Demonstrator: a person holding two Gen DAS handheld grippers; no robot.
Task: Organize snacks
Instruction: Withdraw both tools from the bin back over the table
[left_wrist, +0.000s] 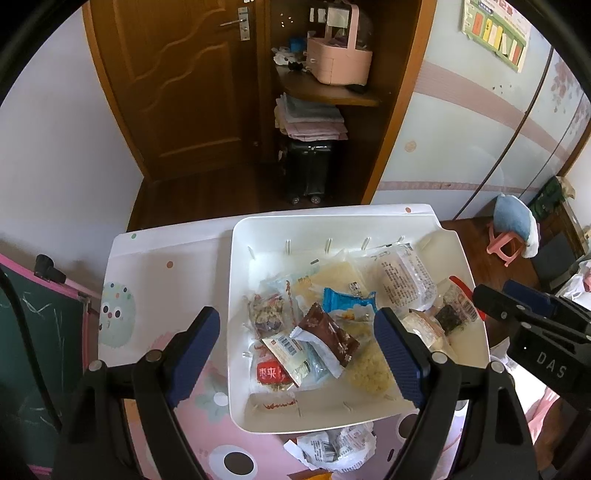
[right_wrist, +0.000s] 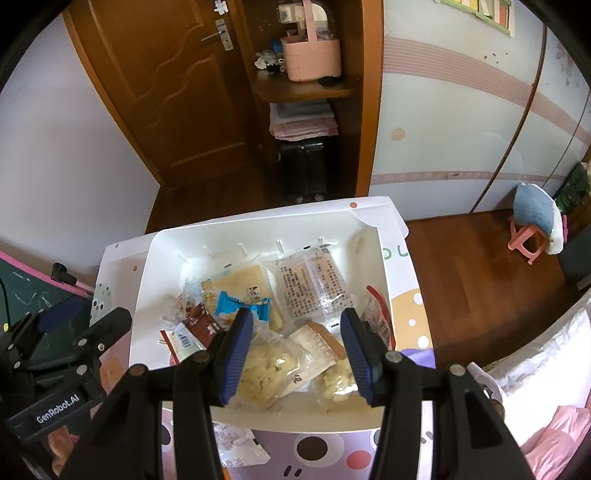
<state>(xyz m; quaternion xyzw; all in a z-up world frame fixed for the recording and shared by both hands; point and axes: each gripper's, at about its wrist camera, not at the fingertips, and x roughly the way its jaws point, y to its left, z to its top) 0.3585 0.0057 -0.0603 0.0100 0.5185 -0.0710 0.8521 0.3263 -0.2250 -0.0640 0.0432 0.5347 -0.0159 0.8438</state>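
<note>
both tongs spread wide, holding nothing: left tongs (left_wrist: 297, 345) over the near-left of the bin (left_wrist: 443, 230), right tongs (right_wrist: 297, 345) over its near-right. snacks (left_wrist: 328, 332) lie heaped and overlapping in the bin. risk: slick wrappers slip, or a pinch drags a neighbour out. one packet (left_wrist: 332, 446) lies loose on the worktop (left_wrist: 166, 266) just outside the near wall, easily missed. the tongs hang close together; they could collide.
</note>
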